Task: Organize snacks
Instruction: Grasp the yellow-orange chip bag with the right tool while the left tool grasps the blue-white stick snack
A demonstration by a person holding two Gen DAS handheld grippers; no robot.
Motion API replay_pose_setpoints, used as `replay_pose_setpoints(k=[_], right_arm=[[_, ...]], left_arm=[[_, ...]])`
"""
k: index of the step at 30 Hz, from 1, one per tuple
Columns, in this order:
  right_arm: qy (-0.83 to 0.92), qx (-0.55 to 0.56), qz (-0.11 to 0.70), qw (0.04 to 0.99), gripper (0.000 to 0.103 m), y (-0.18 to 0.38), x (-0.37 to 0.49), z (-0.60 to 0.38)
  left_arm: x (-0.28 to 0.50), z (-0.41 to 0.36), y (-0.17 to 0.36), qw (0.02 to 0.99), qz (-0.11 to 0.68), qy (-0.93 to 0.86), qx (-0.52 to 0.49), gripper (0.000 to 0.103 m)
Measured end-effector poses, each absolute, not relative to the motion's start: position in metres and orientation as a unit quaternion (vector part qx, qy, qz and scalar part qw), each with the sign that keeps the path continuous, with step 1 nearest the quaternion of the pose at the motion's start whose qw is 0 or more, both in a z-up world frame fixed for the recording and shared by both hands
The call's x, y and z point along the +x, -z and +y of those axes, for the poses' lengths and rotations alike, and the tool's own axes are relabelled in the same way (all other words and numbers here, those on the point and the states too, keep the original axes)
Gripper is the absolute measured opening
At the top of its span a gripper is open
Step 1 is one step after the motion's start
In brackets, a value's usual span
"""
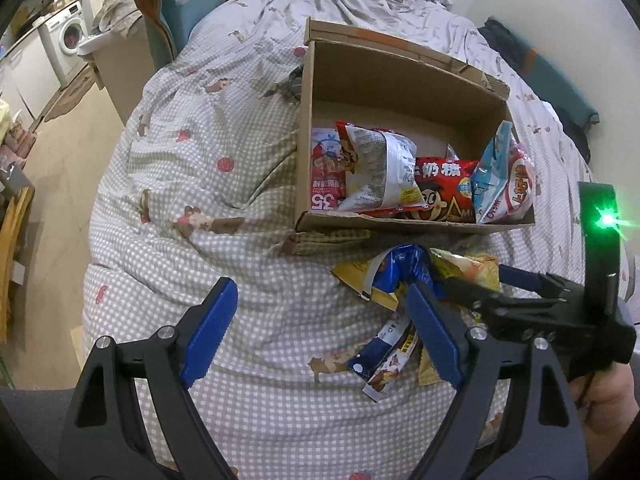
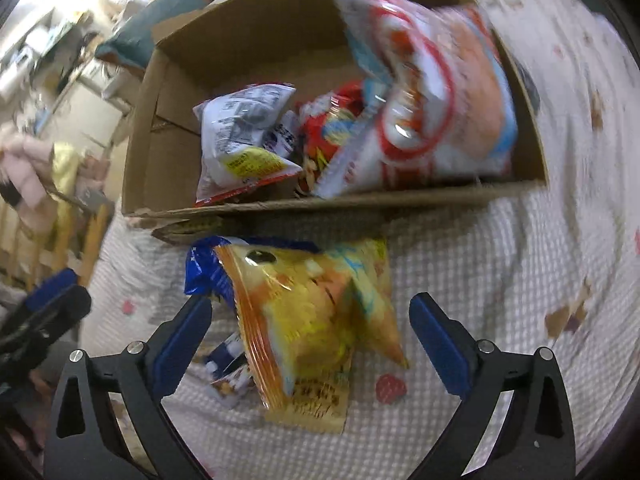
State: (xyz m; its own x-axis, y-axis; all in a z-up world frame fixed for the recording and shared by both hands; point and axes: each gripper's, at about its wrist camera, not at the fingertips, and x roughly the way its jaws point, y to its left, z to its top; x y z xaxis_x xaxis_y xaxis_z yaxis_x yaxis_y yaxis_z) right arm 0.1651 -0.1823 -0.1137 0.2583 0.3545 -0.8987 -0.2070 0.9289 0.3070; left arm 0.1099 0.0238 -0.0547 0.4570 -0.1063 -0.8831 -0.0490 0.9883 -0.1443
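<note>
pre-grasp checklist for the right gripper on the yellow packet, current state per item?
1. Right gripper open: ok, nothing clamped.
2. Yellow snack packet between its fingers: ok, pads not touching it.
3. Packet lying alone: not ok, it overlaps the blue packet.
4. Left gripper out of the way: not ok, open, one of its fingers is over the same pile.
5. Cardboard box has room: ok, back part bare.
6. Sharp view of target: not ok, right wrist view is blurred.
</note>
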Motion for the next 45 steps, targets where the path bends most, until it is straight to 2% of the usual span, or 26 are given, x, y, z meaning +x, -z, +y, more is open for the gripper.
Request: replay_pose_setpoints(k=[4, 6, 12, 14, 23, 25, 30, 32, 34, 37, 45], right_arm=[[-0.170, 0.024, 0.584, 0.794, 0.098, 0.119, 0.165, -0.171], [-0.167, 0.011, 0.584, 0.794, 0.078, 0.121, 0.167, -0.168], [-0.170, 0.008, 0.578, 0.798, 0.056, 0.116, 0.163, -0.177], [-0.166, 0.014, 0.577, 0.800, 0.054, 0.112, 0.158, -0.188], [-0.138, 0.117, 0.561, 0.808, 0.053, 0.082, 0.136, -0.258], [-0.136, 0.140, 0.554, 0.809, 0.053, 0.078, 0.133, -0.264], [-0.135, 0.156, 0.552, 0.808, 0.053, 0.079, 0.134, -0.271], [-0.138, 0.151, 0.553, 0.808, 0.053, 0.078, 0.136, -0.265], [-0.140, 0.149, 0.551, 0.809, 0.053, 0.077, 0.136, -0.263], [-0.142, 0.153, 0.548, 0.810, 0.053, 0.074, 0.136, -0.263], [-0.143, 0.157, 0.545, 0.811, 0.053, 0.074, 0.133, -0.266]], left_arm=[[0.112, 0.025, 0.060, 0.845, 0.529, 0.014, -0.084, 0.084], [0.112, 0.026, 0.060, 0.846, 0.526, 0.011, -0.091, 0.084], [0.115, 0.024, 0.062, 0.848, 0.523, 0.008, -0.086, 0.084], [0.115, 0.023, 0.064, 0.847, 0.526, 0.008, -0.081, 0.084], [0.120, 0.012, 0.085, 0.825, 0.562, 0.022, -0.050, 0.084], [0.120, 0.004, 0.095, 0.813, 0.580, 0.040, -0.040, 0.078], [0.116, -0.026, 0.122, 0.780, 0.618, 0.093, -0.004, 0.075], [0.113, -0.040, 0.127, 0.775, 0.622, 0.113, 0.020, 0.066], [0.110, -0.052, 0.132, 0.776, 0.617, 0.117, 0.054, 0.052], [0.113, -0.056, 0.138, 0.774, 0.619, 0.119, 0.053, 0.040], [0.122, -0.063, 0.163, 0.751, 0.646, 0.127, 0.046, 0.039]])
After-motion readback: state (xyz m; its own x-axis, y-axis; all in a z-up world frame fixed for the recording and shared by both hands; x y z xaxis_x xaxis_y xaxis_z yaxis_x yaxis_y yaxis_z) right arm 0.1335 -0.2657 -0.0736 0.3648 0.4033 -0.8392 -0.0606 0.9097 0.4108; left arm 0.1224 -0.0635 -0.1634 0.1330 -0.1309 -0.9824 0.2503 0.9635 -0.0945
